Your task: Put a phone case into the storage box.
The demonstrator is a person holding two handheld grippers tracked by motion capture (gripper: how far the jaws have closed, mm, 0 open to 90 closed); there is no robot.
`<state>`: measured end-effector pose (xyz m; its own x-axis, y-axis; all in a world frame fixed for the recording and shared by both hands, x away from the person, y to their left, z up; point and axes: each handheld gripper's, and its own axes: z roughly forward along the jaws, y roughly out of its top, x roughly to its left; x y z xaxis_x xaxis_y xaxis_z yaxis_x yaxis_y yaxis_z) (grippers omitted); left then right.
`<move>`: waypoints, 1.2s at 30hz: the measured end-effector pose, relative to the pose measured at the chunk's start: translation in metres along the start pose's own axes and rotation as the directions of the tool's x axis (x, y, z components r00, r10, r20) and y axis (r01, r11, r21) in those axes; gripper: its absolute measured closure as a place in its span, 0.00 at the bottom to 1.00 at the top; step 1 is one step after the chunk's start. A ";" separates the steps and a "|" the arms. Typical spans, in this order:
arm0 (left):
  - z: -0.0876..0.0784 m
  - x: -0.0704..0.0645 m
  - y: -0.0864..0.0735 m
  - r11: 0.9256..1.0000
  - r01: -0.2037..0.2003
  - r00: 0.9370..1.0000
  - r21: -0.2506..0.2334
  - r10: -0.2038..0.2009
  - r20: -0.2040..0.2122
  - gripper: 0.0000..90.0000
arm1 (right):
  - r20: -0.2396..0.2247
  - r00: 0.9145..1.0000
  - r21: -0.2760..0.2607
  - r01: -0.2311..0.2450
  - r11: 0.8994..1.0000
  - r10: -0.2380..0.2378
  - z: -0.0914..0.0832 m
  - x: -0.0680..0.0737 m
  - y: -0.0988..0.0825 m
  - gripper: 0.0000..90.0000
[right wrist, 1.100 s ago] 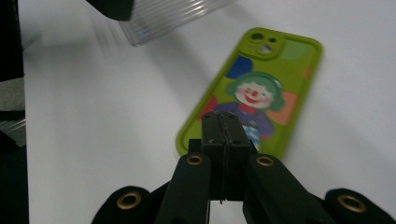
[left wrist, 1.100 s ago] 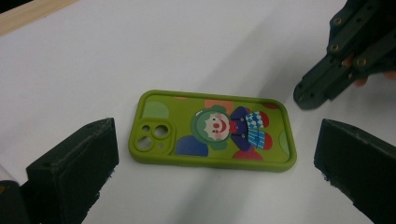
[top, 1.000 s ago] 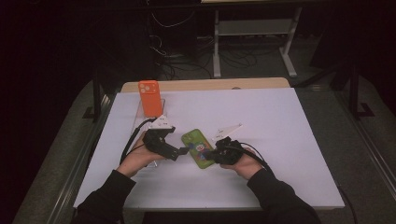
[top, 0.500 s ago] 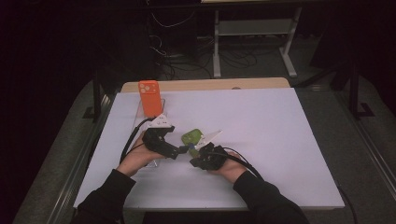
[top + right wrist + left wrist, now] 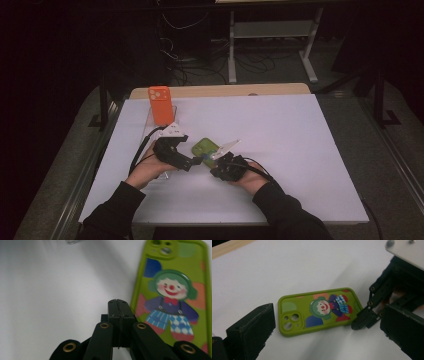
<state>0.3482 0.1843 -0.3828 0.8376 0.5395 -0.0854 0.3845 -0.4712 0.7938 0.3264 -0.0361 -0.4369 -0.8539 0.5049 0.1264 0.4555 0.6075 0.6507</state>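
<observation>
The right tongs (image 5: 119,305) are pressed fully shut with nothing between them, their tip set low on the table just beside the long edge of the green phone case (image 5: 175,290); in the left gripper view that same tip sits against the case's bottom corner. The left tongs (image 5: 324,332) stand wide open and hold nothing, one jaw on either side of the case's length, with the case (image 5: 319,310) lying flat and face-down between and beyond them, its clown picture up. The case rests on the white table (image 5: 280,120) toward the near edge, left of middle, between the two hands. The step in hand looks like nudging or prying the case with the closed tip so the open tongs can take it; to do it well, the tip should probably stay low and push squarely on the rim rather than ride over it, while the left tongs come down evenly over the case's ends before closing. Farther off, an orange phone (image 5: 160,104) leans upright near the far left corner, on a clear stand, well apart. Nothing lies between tongs and case; only the two grippers crowd each other.
</observation>
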 end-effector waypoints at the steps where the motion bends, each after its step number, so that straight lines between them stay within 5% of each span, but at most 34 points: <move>1: 0.000 0.000 0.000 1.000 -0.002 1.000 -0.002 0.002 0.001 0.00 | 0.010 1.000 0.001 0.000 1.000 0.000 -0.001 -0.003 -0.001 0.98; 6: 0.001 -0.003 0.001 1.000 -0.006 1.000 -0.001 0.006 0.007 0.00 | 0.036 0.999 -0.003 -0.024 1.000 0.024 -0.007 -0.014 -0.004 0.98; 11: 0.002 -0.004 0.001 1.000 -0.017 1.000 0.007 0.017 0.014 0.00 | 0.012 1.000 -0.055 -0.025 0.998 0.026 -0.017 -0.019 -0.007 0.97; 20: 0.005 -0.009 0.001 1.000 -0.029 0.999 0.004 0.029 0.031 0.00 | 0.005 0.998 -0.117 -0.066 0.991 0.067 -0.053 -0.034 -0.024 0.60; 32: 0.004 -0.008 0.000 1.000 -0.002 0.999 -0.009 0.003 0.053 0.00 | 0.095 0.987 -0.176 -0.115 0.978 0.133 -0.098 -0.045 -0.073 0.16; 36: 0.004 -0.009 0.000 1.000 0.000 0.998 -0.010 0.000 0.055 0.00 | 0.135 0.982 -0.188 -0.103 0.977 0.130 -0.105 -0.044 -0.090 0.10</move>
<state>0.3427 0.1766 -0.3847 0.8578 0.5002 -0.1180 0.3807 -0.4642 0.7998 0.2966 -0.1780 -0.4224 -0.7457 0.6575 0.1078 0.4856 0.4257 0.7636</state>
